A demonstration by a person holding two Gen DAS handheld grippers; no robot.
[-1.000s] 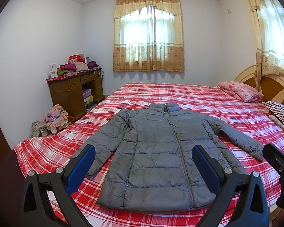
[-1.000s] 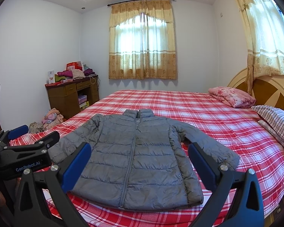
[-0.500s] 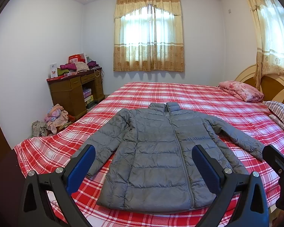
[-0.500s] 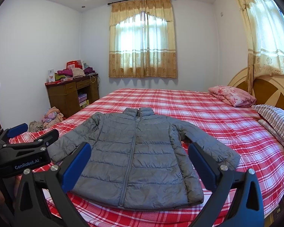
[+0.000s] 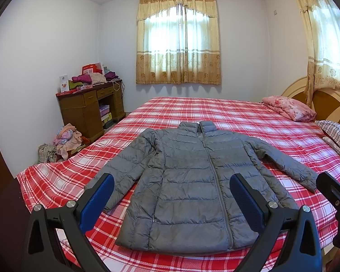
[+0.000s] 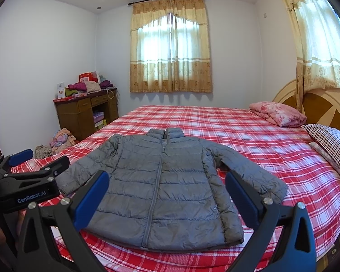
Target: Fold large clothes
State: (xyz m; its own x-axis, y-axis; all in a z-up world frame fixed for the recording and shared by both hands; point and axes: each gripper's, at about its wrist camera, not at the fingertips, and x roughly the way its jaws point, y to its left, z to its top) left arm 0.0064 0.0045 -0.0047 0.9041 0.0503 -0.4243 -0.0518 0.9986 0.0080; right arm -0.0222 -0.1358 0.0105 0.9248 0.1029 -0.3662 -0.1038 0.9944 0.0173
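- On the near part of the bed (image 5: 215, 111), spread over a red plaid cover, a grey puffer jacket (image 5: 192, 181) lies flat, zipped, collar toward the far window, both sleeves angled outward.
- Left gripper (image 5: 172, 201) hangs above the jacket's near hem, jaws wide apart, holding nothing.
- Right gripper (image 6: 167, 197) is likewise spread wide and empty, just beside the left one.
- A pink folded blanket (image 5: 290, 108) sits far right; a cluttered wooden desk (image 5: 88, 111) stands far left.

Home bedroom, plaid-covered bed (image 5: 215, 111), pillows (image 6: 277, 113), curtained window (image 5: 178, 40), cluttered desk (image 5: 88, 104)
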